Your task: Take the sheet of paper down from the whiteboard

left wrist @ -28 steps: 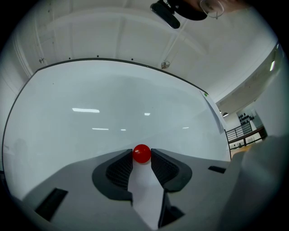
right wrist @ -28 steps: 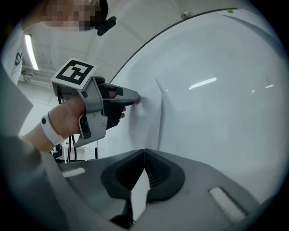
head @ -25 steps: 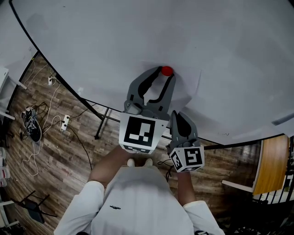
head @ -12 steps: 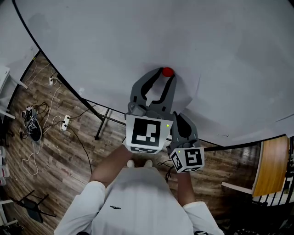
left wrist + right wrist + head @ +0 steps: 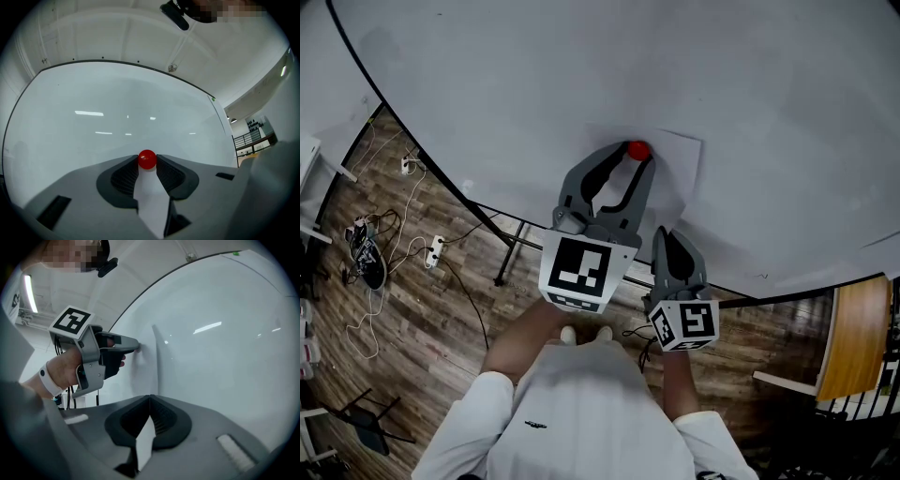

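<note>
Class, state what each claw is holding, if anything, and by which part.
Left claw grips the round red magnet by its sides, at the jaw tips. Right claw pinches the sheet of paper at its lower edge.

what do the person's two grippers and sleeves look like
The left gripper and right gripper are grey plastic, with curved jaws lined by dark ribbed pads. Each carries a white cube printed with black square markers. The person wears long white sleeves and a white wristband on the left wrist.

Office/lab rm: whiteboard (image 5: 581, 66), cables (image 5: 401, 204) on wood floor (image 5: 441, 356).
</note>
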Motion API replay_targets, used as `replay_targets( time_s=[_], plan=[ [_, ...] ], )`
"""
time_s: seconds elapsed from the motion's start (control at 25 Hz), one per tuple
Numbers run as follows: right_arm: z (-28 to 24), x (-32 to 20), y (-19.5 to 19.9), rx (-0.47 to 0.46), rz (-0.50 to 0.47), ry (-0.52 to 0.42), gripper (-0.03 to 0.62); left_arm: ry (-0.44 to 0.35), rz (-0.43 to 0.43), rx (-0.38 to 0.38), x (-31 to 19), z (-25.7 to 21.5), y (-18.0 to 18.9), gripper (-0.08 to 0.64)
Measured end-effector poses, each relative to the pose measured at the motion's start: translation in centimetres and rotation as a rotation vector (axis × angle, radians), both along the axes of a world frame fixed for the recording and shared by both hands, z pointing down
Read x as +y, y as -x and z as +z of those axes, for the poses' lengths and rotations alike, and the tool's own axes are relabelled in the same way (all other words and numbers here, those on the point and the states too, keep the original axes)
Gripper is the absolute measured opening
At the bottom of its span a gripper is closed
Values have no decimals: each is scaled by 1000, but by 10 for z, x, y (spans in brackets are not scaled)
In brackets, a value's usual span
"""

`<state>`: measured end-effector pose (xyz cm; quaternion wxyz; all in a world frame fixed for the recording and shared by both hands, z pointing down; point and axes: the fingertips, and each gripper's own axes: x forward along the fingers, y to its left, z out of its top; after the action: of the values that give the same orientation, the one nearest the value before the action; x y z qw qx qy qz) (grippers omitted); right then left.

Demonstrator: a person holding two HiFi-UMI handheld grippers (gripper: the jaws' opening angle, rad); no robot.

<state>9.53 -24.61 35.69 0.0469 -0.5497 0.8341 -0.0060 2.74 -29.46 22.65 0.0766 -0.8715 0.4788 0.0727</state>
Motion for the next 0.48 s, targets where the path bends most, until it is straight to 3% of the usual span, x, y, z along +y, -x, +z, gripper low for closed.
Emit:
replay_targets(
  time_s=[0.48],
  plan=[
    [-4, 11, -2, -31, 29, -13, 11, 31, -1, 24, 20, 16, 32, 121]
  ],
)
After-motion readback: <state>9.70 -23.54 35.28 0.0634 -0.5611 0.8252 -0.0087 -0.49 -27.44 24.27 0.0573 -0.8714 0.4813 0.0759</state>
